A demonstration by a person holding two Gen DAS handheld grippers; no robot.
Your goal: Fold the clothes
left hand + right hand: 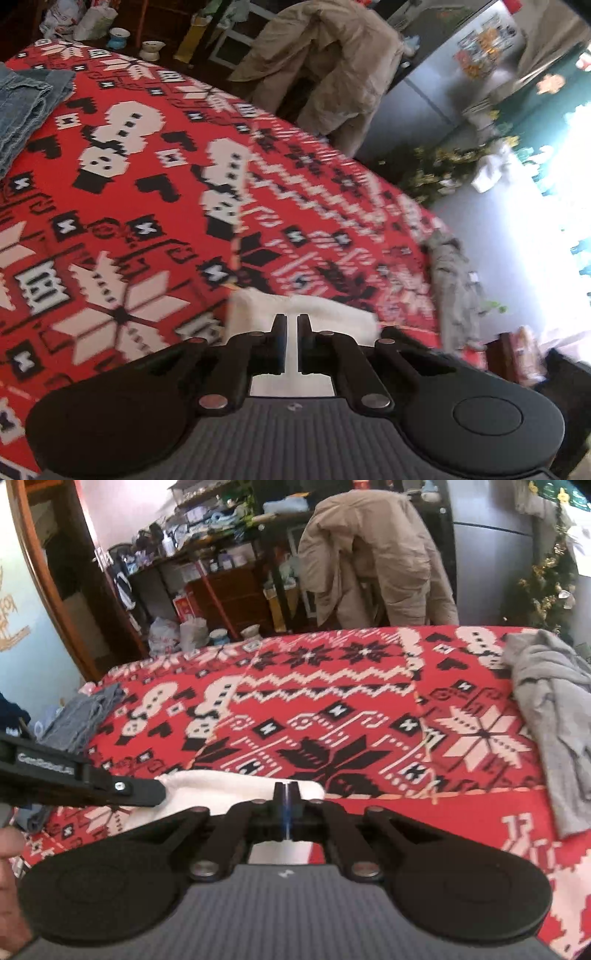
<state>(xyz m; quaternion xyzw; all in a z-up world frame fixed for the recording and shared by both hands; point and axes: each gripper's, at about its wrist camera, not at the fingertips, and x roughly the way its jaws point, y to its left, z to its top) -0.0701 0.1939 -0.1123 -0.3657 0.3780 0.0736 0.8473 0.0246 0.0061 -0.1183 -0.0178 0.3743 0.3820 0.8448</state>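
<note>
White cloth (236, 786), low in frame, is pinched in both grippers' closed jaws over the red patterned bed (332, 701); a grey garment (554, 720) lies crumpled at right, unfolded.

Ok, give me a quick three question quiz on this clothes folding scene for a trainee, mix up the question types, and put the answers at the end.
1. True or false: both grippers are closed on the white cloth.
2. Multiple choice: where does the grey garment lie in the right wrist view? A) on the right side of the red patterned blanket; B) draped over the chair; C) in the jaws.
3. Short answer: what hangs over the chair behind the bed?

Key
1. True: the left gripper and the right gripper each pinch its edge.
2. A.
3. A beige jacket.
</note>
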